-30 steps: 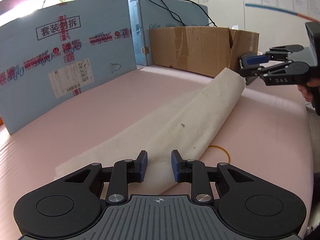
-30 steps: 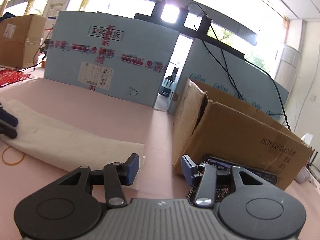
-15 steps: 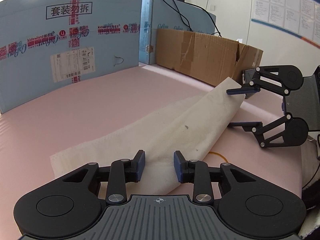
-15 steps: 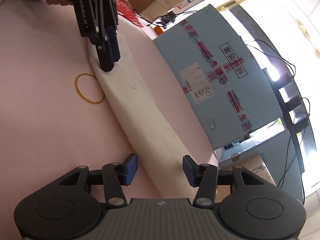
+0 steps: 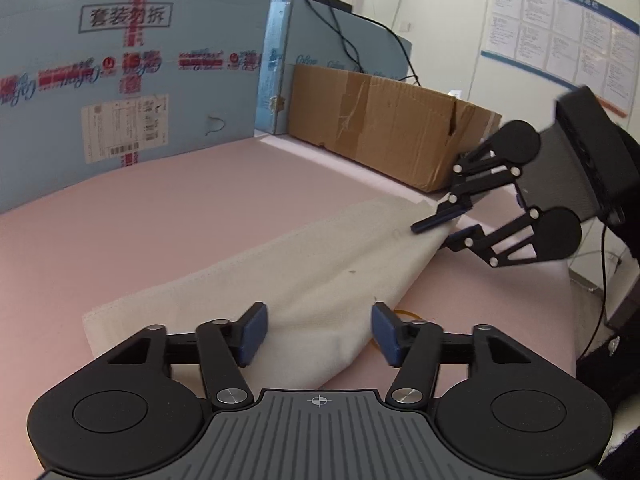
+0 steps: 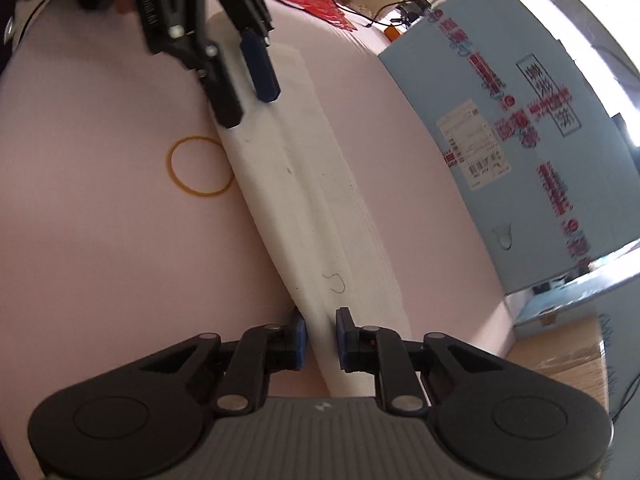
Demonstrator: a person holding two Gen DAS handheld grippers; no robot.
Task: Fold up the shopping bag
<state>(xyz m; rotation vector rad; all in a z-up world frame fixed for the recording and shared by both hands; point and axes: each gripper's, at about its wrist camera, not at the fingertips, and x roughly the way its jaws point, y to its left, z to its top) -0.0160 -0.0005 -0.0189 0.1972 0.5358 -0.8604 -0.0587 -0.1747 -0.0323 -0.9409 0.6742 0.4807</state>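
Right gripper (image 6: 321, 338): its blue-padded fingers (image 6: 298, 340) are drawn in close on either side of one end of the cream-white fabric shopping bag (image 6: 296, 200), with the raised fold running between them; they appear to pinch it, though contact at the pads is not fully visible. Left gripper (image 5: 318, 332): fingers (image 5: 252, 332) spread wide apart, straddling the opposite end of the shopping bag without clasping it.

The shopping bag lies on the pink desk (image 5: 180, 208) as a long narrow band, already doubled lengthwise: a rounded fold forms the edge nearer the rubber band, and flat stitched layers show along the far edge. A thin yellow rubber band (image 6: 200, 168) rests on the desk just beside the shopping bag, near its left-gripper end, partly tucked under the fold. Beyond the shopping bag stand a brown corrugated cardboard box (image 5: 384, 128) and pale blue foam panels with red printing (image 5: 128, 92).

Progress, as a judgement: the lengthwise folding seems done. Shortening the band end to end appears to remain, and perhaps binding it.
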